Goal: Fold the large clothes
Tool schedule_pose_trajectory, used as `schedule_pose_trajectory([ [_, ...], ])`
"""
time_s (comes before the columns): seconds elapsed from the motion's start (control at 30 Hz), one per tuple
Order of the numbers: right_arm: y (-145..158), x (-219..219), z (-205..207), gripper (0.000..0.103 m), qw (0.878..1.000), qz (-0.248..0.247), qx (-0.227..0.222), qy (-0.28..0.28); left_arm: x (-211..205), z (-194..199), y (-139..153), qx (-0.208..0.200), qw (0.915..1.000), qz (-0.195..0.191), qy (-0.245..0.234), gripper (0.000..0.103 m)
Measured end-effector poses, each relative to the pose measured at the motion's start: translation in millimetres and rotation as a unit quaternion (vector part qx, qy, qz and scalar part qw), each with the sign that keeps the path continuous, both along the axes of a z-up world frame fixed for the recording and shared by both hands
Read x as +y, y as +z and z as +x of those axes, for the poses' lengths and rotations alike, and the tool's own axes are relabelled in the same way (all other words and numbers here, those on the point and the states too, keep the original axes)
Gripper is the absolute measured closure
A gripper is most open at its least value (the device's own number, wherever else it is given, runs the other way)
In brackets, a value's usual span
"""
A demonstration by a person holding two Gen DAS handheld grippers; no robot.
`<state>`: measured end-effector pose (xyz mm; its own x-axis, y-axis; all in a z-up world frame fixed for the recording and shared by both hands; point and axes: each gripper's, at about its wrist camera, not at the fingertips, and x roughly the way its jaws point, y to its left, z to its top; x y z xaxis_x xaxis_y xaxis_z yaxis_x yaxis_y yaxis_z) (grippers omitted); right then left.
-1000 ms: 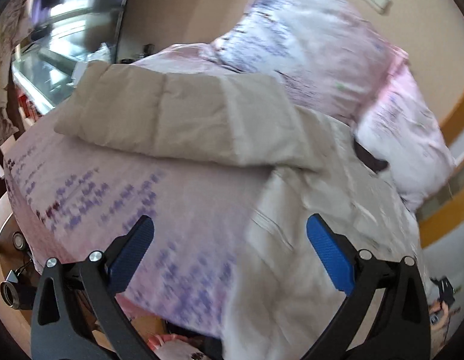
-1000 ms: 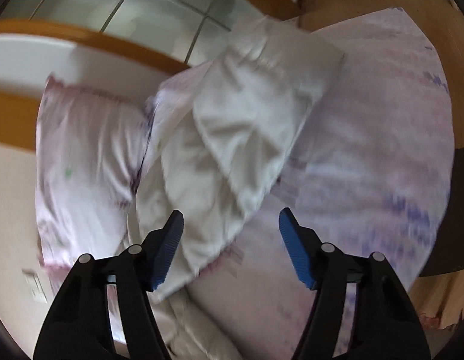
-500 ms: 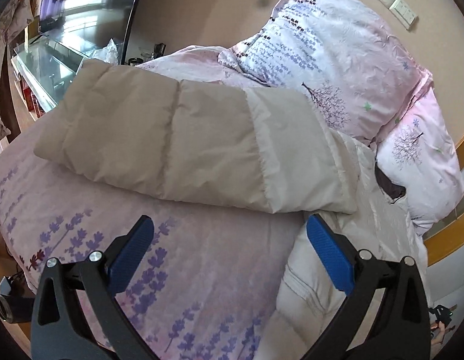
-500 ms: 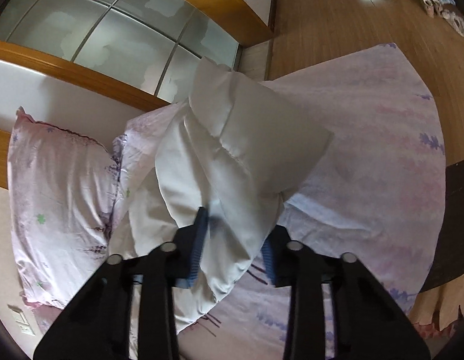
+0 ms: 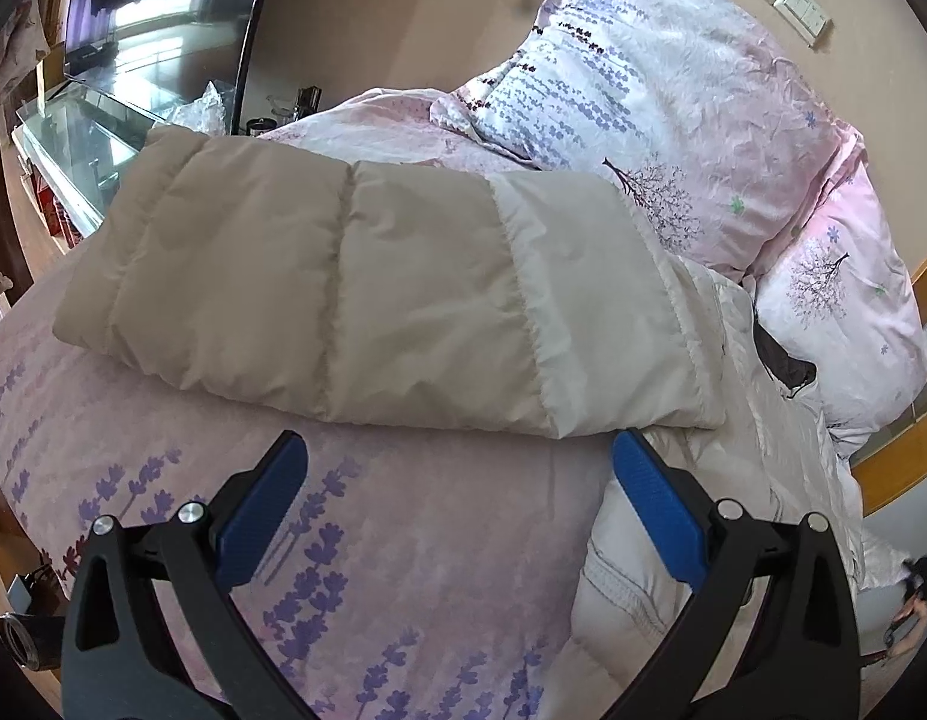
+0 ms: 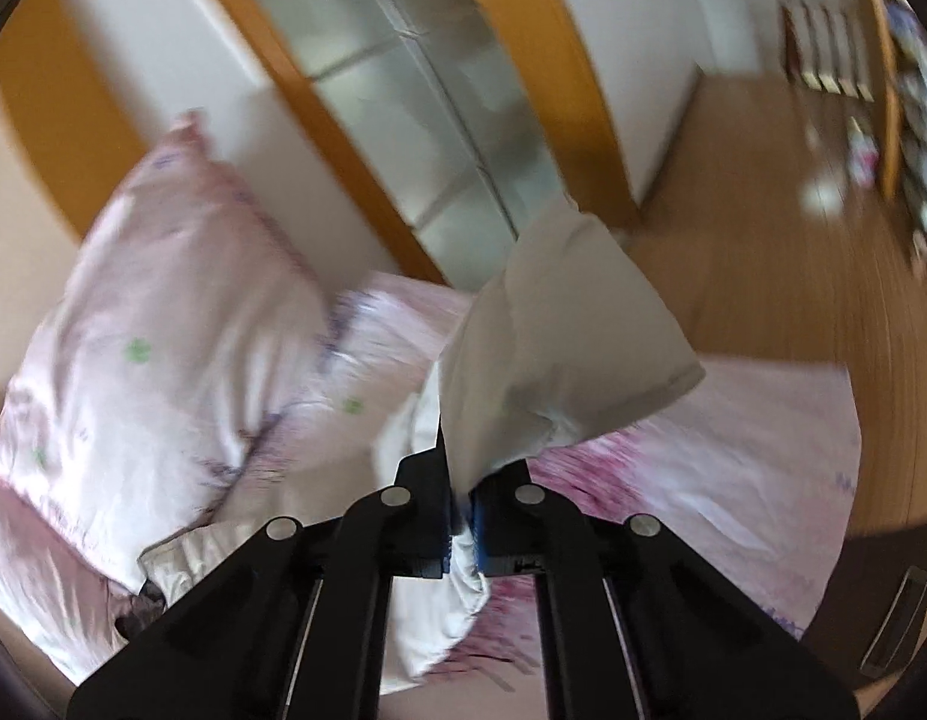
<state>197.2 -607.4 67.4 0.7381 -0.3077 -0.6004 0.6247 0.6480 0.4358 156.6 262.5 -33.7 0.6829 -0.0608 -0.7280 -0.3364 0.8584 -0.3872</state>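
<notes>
A: How far along was the fold?

B: Barely begun. The padded jacket [image 5: 367, 294] lay sprawled across the bed [image 5: 403, 540], its sleeve toward ten o'clock.

A: And the tools?

B: The right hand-held gripper [image 6: 460, 516] was clenched on the jacket's other sleeve [image 6: 559, 360], lifted toward twelve. The left hand-held gripper [image 5: 457, 504] was released, grasping nothing.
</notes>
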Motion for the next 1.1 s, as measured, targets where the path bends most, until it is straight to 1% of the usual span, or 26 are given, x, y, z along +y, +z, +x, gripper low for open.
schedule_pose_trajectory([
  [0.07, 21, 22, 11, 0.098, 0.999, -0.032, -0.012, 0.027, 2, 0, 1, -0.003, 1.0, -0.002, 0.003, 0.002],
  [0.17, 49, 61, 27, 0.098, 0.994, -0.077, -0.03, 0.073, 4, -2, 2, -0.01, 0.9999, -0.005, 0.008, 0.002],
  [0.3, 75, 121, 45, 0.098, 0.98, -0.127, -0.052, 0.147, 4, -4, 5, -0.018, 0.9998, -0.003, 0.005, 0.002],
  [0.33, 81, 142, 52, 0.098, 0.973, -0.139, -0.059, 0.174, 4, -5, 6, -0.02, 0.9998, -0.003, 0.003, 0.002],
  [0.43, 88, 191, 70, 0.098, 0.955, -0.156, -0.072, 0.242, 4, -5, 9, -0.025, 0.9997, -0.003, 0.002, 0.002],
  [0.5, 89, 232, 82, 0.098, 0.938, -0.162, -0.078, 0.297, 4, -6, 11, -0.028, 0.9996, -0.002, 0.004, 0.002],
  [0.53, 87, 257, 89, 0.098, 0.926, -0.162, -0.078, 0.333, 5, -6, 12, -0.029, 0.9996, -0.002, 0.005, 0.002],
  [0.6, 79, 293, 97, 0.098, 0.909, -0.155, -0.068, 0.382, 5, -8, 13, -0.033, 0.9994, -0.002, 0.007, 0.002],
  [0.63, 75, 310, 105, 0.098, 0.902, -0.152, -0.06, 0.399, 5, -8, 13, -0.033, 0.9994, -0.002, 0.007, 0.002],
  [0.67, 64, 330, 115, 0.098, 0.893, -0.151, -0.042, 0.421, 5, -9, 13, -0.032, 0.9994, 0.0, 0.007, 0.002],
  [0.7, 55, 342, 120, 0.098, 0.888, -0.151, -0.028, 0.434, 5, -10, 14, -0.033, 0.9994, 0.004, 0.007, 0.002],
  [0.73, 40, 357, 128, 0.098, 0.881, -0.154, -0.004, 0.448, 4, -11, 14, -0.033, 0.9994, 0.01, 0.007, 0.002],
  [0.77, 28, 366, 132, 0.098, 0.876, -0.157, 0.016, 0.457, 4, -13, 15, -0.036, 0.9991, 0.02, 0.009, 0.002],
  [0.87, -6, 393, 139, 0.098, 0.863, -0.158, 0.071, 0.474, 6, -16, 17, -0.042, 0.9984, 0.034, 0.014, 0.002],
  [0.93, -25, 403, 139, 0.098, 0.858, -0.158, 0.098, 0.48, 8, -17, 18, -0.043, 0.9986, 0.029, 0.013, 0.002],
  [0.97, -29, 414, 139, 0.098, 0.855, -0.161, 0.105, 0.481, 10, -16, 17, -0.043, 0.9987, 0.023, 0.012, 0.002],
  [1.07, -39, 426, 137, 0.097, 0.848, -0.176, 0.126, 0.483, 11, -16, 16, -0.043, 0.9989, 0.015, 0.01, 0.002],
  [1.1, -41, 434, 135, 0.094, 0.844, -0.184, 0.135, 0.486, 10, -15, 16, -0.044, 0.9989, 0.014, 0.007, 0.002],
])
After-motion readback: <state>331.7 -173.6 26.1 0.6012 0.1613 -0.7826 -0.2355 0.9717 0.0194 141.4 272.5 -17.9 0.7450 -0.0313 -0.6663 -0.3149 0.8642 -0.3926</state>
